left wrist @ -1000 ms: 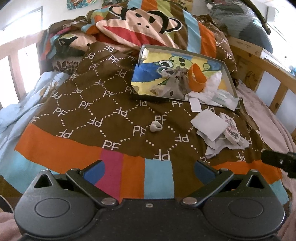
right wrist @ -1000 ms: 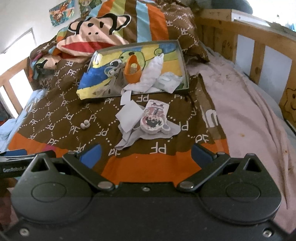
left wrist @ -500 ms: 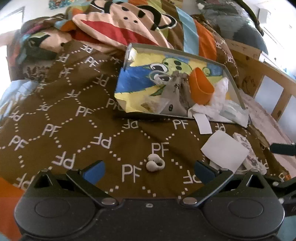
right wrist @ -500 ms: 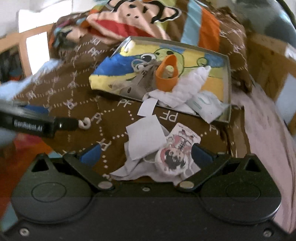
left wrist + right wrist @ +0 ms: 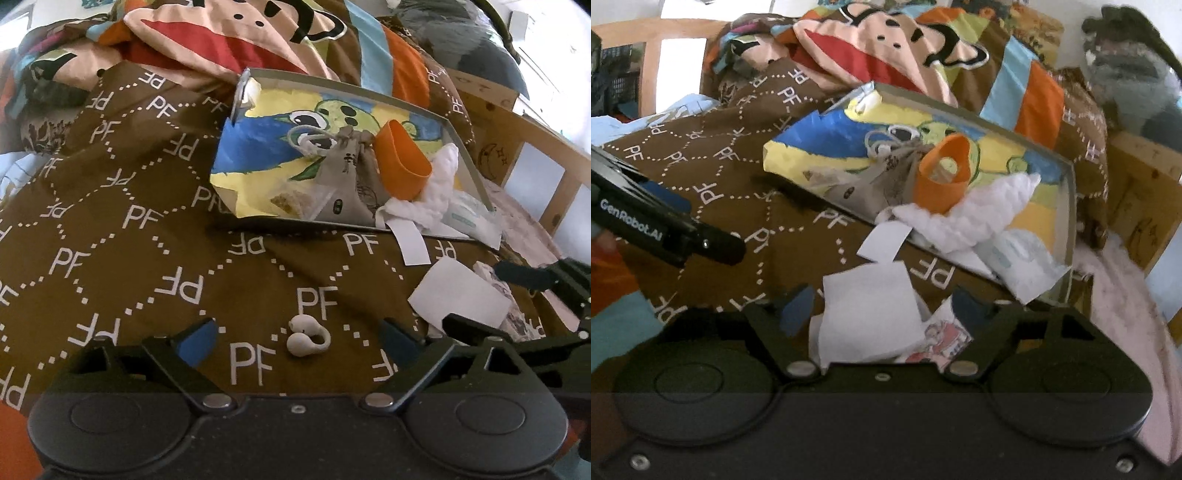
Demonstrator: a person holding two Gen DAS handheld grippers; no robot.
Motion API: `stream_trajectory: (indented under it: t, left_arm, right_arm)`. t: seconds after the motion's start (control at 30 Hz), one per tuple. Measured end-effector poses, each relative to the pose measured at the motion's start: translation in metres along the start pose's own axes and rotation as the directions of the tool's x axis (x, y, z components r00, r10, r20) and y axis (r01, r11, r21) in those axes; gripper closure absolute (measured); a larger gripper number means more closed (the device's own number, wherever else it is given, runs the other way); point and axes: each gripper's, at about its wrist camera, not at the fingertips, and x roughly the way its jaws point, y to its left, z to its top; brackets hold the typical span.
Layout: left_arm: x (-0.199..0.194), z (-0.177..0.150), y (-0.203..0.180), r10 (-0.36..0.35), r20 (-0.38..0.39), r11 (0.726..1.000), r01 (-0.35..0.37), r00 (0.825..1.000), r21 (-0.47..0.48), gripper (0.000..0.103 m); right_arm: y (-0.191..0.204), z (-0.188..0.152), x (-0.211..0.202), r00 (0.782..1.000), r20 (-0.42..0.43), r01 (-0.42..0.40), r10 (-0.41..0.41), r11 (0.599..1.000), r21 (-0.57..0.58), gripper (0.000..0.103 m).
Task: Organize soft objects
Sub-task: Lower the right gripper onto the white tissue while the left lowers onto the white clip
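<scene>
A small white curled soft piece (image 5: 308, 337) lies on the brown PF blanket (image 5: 147, 240), between the fingers of my open left gripper (image 5: 295, 338). My open right gripper (image 5: 879, 306) hangs over a white paper sheet (image 5: 866, 310) and a printed round pad (image 5: 942, 339) on crumpled cloth. A shallow tray (image 5: 465, 147) with a cartoon lining holds a grey drawstring pouch (image 5: 347, 173), an orange cup (image 5: 402, 166), white fluffy cloth (image 5: 439, 184) and a wipes pack (image 5: 469, 218). The tray also shows in the right wrist view (image 5: 1069, 206).
A paper strip (image 5: 412, 242) hangs from the tray's front edge. A monkey-print pillow (image 5: 240, 40) lies behind the tray. A wooden bed rail (image 5: 535, 147) runs along the right. The left gripper's finger (image 5: 683, 236) shows at the left of the right wrist view.
Both grippers have moved forward and down. The white curled piece now lies between the left fingers, and the paper and pad lie between the right fingers.
</scene>
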Motion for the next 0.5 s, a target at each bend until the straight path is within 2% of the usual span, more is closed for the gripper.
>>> stream_trajectory:
  t: [0.17, 0.5]
  left_arm:
    - [0.005, 0.0, -0.006, -0.019, -0.014, 1.0, 0.019, 1.0, 0.023, 0.02]
    - [0.014, -0.003, -0.005, 0.006, -0.052, 1.0, -0.005, 0.999, 0.024, 0.04]
  right_arm:
    - [-0.005, -0.005, 0.006, 1.0, -0.015, -0.009, 0.009, 1.0, 0.023, 0.047]
    - [-0.004, -0.01, 0.006, 0.999, -0.029, -0.026, 0.026, 1.0, 0.01, 0.068]
